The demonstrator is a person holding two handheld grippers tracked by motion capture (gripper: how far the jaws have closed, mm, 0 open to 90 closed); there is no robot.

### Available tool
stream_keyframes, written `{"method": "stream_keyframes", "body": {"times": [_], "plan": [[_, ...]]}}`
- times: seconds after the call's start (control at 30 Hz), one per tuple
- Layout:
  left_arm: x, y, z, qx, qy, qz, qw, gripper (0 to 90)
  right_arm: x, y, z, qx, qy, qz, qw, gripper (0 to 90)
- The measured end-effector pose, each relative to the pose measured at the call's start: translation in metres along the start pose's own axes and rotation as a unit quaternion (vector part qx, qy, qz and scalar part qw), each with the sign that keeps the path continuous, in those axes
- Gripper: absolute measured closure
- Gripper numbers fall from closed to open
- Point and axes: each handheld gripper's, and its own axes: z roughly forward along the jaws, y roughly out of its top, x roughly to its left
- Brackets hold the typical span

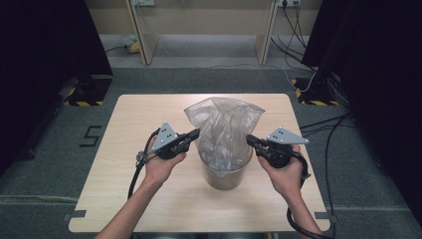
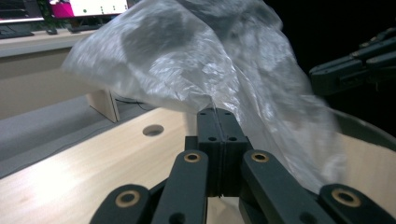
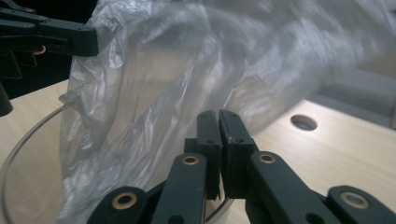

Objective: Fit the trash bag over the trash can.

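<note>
A clear plastic bag (image 1: pixel 224 124) stands up out of a round grey bucket (image 1: pixel 225 178) at the middle of the wooden table (image 1: pixel 134 112). My left gripper (image 1: pixel 195 133) touches the bag's left side. In the left gripper view its jaws (image 2: pixel 217 111) are pressed together, with a fold of the bag (image 2: pixel 187 60) running into their tip. My right gripper (image 1: pixel 249 139) is at the bag's right side. In the right gripper view its jaws (image 3: pixel 218 112) stand a thin slit apart, and the bag (image 3: pixel 177 84) hangs just beyond them.
The bucket rim (image 2: pixel 369 128) curves past at the right of the left gripper view. The table has a round hole (image 3: pixel 303 122) near an edge. Beyond the far edge lie cables and wooden furniture legs (image 1: pixel 142 35). Dark curtains flank both sides.
</note>
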Motion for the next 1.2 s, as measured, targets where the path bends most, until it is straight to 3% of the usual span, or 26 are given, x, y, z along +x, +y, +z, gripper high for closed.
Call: {"method": "stream_keyframes", "body": {"times": [0.13, 0.27, 0.37, 0.47, 0.6, 0.73, 0.93, 1.03, 1.1, 1.2], "plan": [[0.001, 0.001, -0.005, -0.001, -0.008, -0.002, 1.0000, 88.3, 0.000, -0.001, -0.008, 0.003, 0.005, 0.011, 0.9999, 73.0], [0.003, 0.005, -0.003, 0.002, -0.006, -0.020, 0.9998, 69.2, -0.010, 0.012, -0.017, -0.016, -0.010, 0.042, 0.9989, 62.8], [0.004, 0.006, 0.002, 0.008, -0.006, -0.041, 0.9991, 60.6, -0.018, 0.020, -0.014, -0.015, -0.021, 0.061, 0.9978, 59.1], [0.006, 0.006, 0.008, 0.004, -0.007, -0.062, 0.9981, 58.5, -0.024, 0.027, -0.003, -0.002, -0.030, 0.069, 0.9971, 57.0], [0.010, 0.005, 0.012, 0.009, -0.002, -0.069, 0.9976, 61.8, -0.032, 0.034, 0.014, 0.020, -0.036, 0.090, 0.9951, 53.6], [0.012, 0.006, 0.015, 0.013, 0.002, -0.061, 0.9981, 68.2, -0.039, 0.039, 0.027, 0.039, -0.051, 0.104, 0.9926, 48.9], [0.014, 0.008, 0.020, 0.029, 0.008, -0.054, 0.9981, 76.9, -0.046, 0.036, 0.038, 0.063, -0.087, 0.140, 0.9843, 44.3], [0.015, 0.008, 0.021, 0.035, 0.008, -0.052, 0.9980, 79.7, -0.049, 0.032, 0.039, 0.066, -0.093, 0.159, 0.9806, 43.9], [0.015, 0.008, 0.023, 0.042, 0.008, -0.050, 0.9979, 81.3, -0.052, 0.030, 0.039, 0.068, -0.088, 0.169, 0.9793, 45.8], [0.016, 0.008, 0.026, 0.046, 0.010, -0.051, 0.9976, 83.5, -0.053, 0.027, 0.041, 0.075, -0.067, 0.181, 0.9783, 59.0]]}}
